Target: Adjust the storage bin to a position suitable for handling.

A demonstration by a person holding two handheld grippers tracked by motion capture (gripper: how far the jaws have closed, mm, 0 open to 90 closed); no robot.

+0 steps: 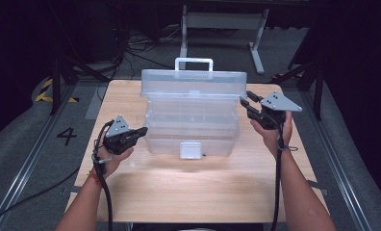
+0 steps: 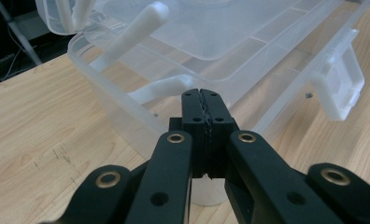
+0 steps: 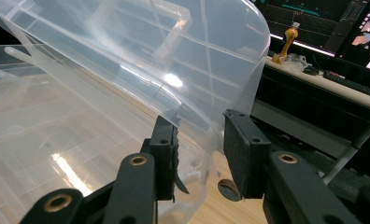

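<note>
Nearest to me, my left tool sits low at the left end of the clear plastic toolbox, its jaws pressed flat together with nothing between them. In the left gripper view the shut tips point straight at the box's lower wall; I can't tell whether they touch it. I judge I'm keeping that tool there as a brace, so the light box doesn't slide across the bench while the other hand works the lid.

The box stands in the middle of the bench, front towards me, with its white latch hanging loose on the front wall, so nothing locks the lid down.

Farther back and higher, my right tool is up at the right corner of the lid, which is raised nearly upright on its hinge. In the right gripper view the lid's curved edge runs between the 2 jaws, which stand apart; the left pad looks close to the plastic, the right pad clear of it, so I'd call this a straddle rather than a firm pinch. That corner gives good leverage for swinging the lid.

At the top of the lid the white carry handle sticks up, untouched.
</note>
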